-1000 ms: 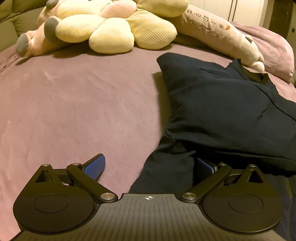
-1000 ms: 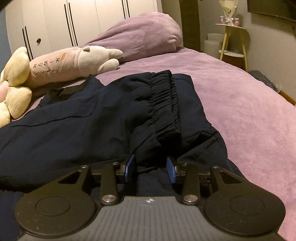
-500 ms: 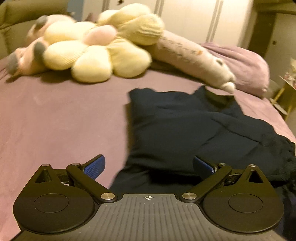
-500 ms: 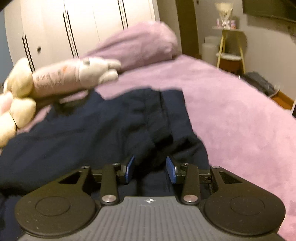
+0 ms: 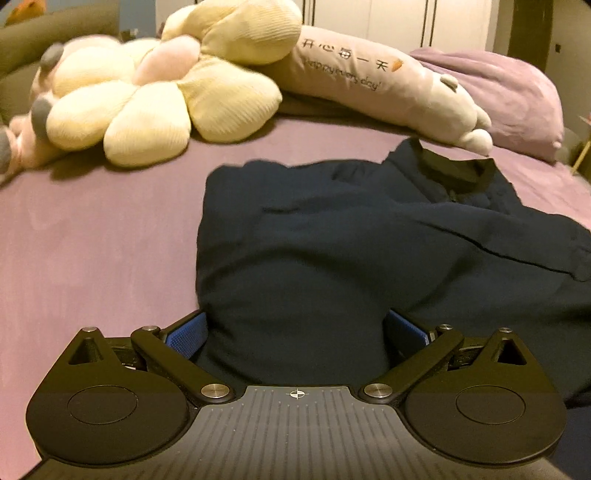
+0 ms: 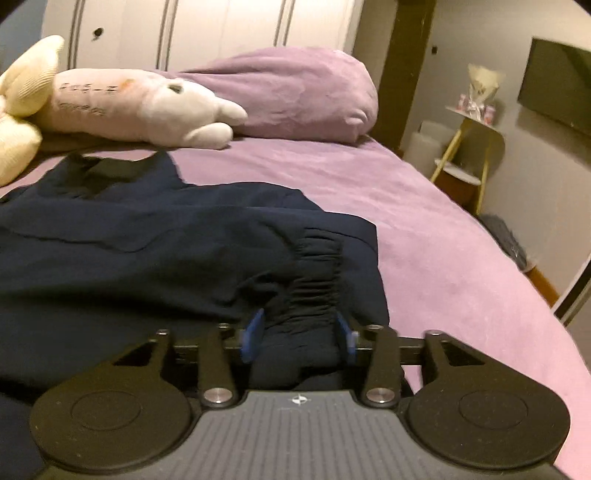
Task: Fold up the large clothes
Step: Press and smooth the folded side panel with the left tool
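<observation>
Now the left gripper (image 5: pixel 295 328), wide open, is moving in to straddle the navy jacket's (image 5: pixel 369 236) hem. The right gripper (image 6: pixel 299 332) is still pinching the elastic cuff (image 6: pixel 317 273); next fold looks imminent.

A purple bedsheet (image 5: pixel 92 240) covers the bed. Near the headboard lie a cream flower-shaped cushion (image 5: pixel 166 92) and, touching it, a long pink plush (image 5: pixel 388 85) printed with text. A purple pillow (image 6: pixel 295 96) sits just beside the plush — white wardrobe doors (image 6: pixel 221 33) stand behind, a side stand (image 6: pixel 476 147) off the bed's edge.
</observation>
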The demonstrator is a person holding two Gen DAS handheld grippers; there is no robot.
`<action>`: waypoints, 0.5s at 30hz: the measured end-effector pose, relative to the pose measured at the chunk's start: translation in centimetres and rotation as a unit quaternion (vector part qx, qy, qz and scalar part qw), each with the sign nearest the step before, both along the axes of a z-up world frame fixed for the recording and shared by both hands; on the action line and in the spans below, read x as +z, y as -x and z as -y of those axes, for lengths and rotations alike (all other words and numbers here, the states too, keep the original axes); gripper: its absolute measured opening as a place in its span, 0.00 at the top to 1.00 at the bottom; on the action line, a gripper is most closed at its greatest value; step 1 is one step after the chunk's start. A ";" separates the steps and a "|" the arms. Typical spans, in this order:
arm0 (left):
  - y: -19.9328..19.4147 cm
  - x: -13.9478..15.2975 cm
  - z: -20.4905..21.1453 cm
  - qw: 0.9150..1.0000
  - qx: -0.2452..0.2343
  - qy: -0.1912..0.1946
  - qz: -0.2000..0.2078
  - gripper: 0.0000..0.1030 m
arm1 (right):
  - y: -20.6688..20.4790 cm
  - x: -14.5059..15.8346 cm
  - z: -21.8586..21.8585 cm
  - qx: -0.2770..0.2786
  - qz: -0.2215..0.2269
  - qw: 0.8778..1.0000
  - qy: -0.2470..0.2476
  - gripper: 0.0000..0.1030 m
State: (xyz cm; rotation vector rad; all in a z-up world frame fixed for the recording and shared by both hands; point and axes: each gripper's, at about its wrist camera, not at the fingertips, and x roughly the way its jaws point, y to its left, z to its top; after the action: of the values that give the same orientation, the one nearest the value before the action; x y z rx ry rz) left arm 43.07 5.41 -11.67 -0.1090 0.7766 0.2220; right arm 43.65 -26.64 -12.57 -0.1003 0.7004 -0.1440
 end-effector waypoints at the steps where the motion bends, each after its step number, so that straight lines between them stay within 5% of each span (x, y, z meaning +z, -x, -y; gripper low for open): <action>1: -0.4 -0.2 0.1 1.000 -0.006 -0.008 -0.002 0.00 | -0.6 -0.2 0.7 -0.004 -0.002 1.000 -0.014 0.50; 6: -1.4 -1.0 0.0 1.000 0.001 -0.008 -0.005 0.00 | -1.0 -1.2 2.1 -0.001 0.010 1.000 -0.022 0.32; 15: -1.1 -0.9 -0.5 1.000 -0.012 -0.004 -0.006 0.00 | 2.7 1.7 3.0 -0.025 0.063 0.996 -0.066 0.32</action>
State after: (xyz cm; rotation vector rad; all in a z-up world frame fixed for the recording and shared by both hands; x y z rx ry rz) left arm 44.16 5.87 -12.53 -0.0897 0.7887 0.2031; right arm 40.92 -29.61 -10.86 0.0528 0.5848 -0.1493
